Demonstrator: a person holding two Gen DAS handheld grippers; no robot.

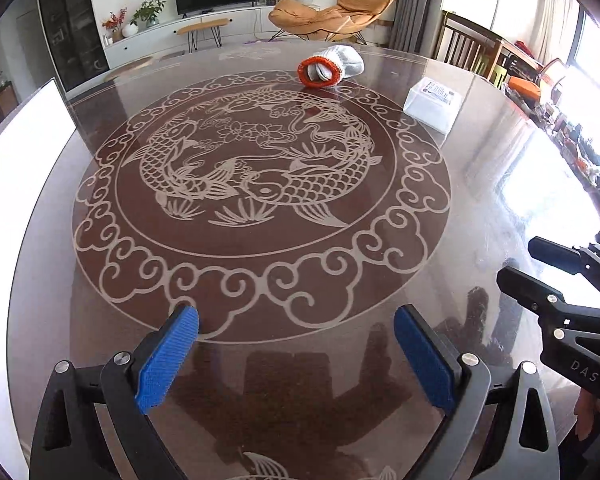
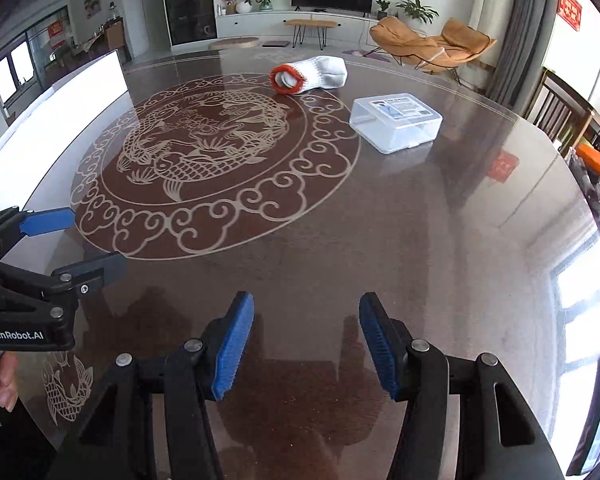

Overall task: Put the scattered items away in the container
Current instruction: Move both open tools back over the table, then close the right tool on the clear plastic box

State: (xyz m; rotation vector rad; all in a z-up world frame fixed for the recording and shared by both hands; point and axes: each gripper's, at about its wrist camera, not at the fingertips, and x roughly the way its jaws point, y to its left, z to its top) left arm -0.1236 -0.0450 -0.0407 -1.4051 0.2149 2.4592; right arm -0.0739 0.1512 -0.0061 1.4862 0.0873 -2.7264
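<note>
A round, dark brown glass-topped counter (image 1: pixel 380 272) with a pale etched carp-and-cloud medallion fills both wrist views. Two handheld grippers hover over its near edge, tilted downward, neither holding anything.

The left gripper (image 1: pixel 296 354) has its blue-padded fingers (image 1: pixel 168 360) spread wide and released, with only bare counter between them. The right gripper (image 2: pixel 306 346) also shows blue-padded fingers (image 2: pixel 232 348) parted, somewhat narrower, and nothing sits in the gap. Each gripper appears at the edge of the other's view, so they are side by side and near each other.

Far ahead of both pairs of fingers, near the counter's opposite edge, lies a rolled white knitted work glove with an orange cuff (image 2: pixel 308 72), on its side, cuff opening facing back toward the fingers. Ahead and to the right of the fingers, near the glove but apart from it, sits a clear rectangular plastic box with a labelled lid (image 2: pixel 396 122). The lid looks closed.

The glove appears to be the scattered item and the box the likely container. Judging by the open fingers and the distance, nothing has been gathered yet; the spread fingers suit an approach for a first grasp.
</note>
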